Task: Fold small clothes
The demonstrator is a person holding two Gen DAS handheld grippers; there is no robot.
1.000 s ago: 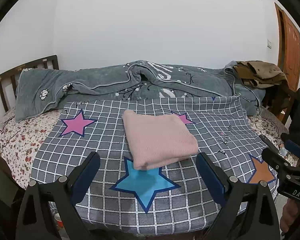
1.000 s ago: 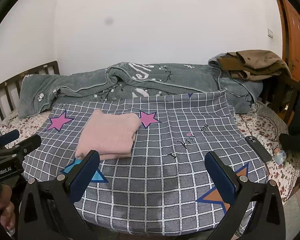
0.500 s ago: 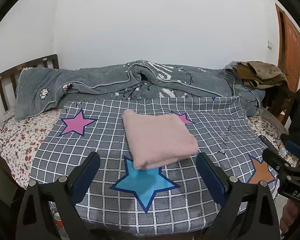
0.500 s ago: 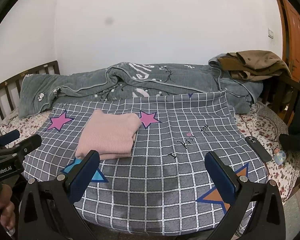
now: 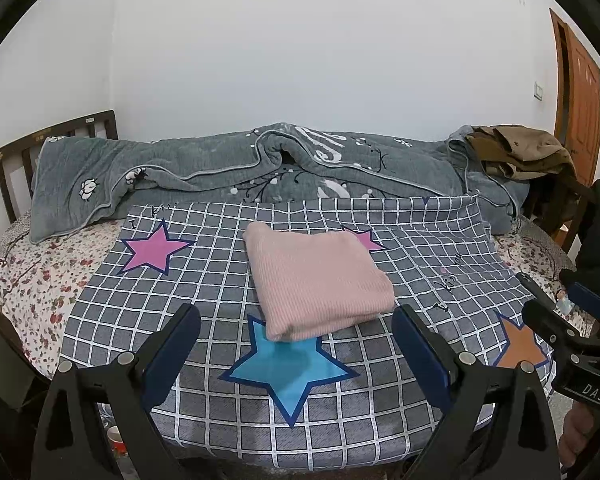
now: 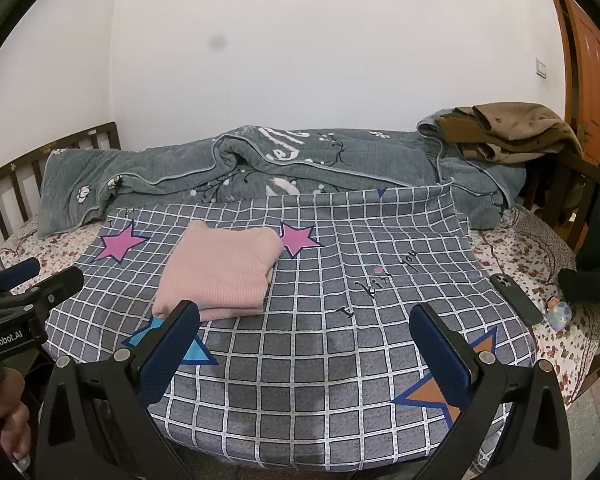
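The folded pink ribbed knit garment [image 5: 318, 278] lay flat on the grey checked sheet printed with coloured stars [image 5: 204, 280], its near corner overlapping the blue star [image 5: 288, 372]. The left gripper [image 5: 296, 344] hung just short of that near edge with its jaws spread wide and nothing between them, the garment centred ahead of it. The right gripper [image 6: 304, 340] was likewise spread wide and empty, with the garment [image 6: 220, 276] ahead and to its left, just beyond its left finger [image 6: 168, 354]. A crumpled grey-green quilt [image 6: 260, 168] lay behind.
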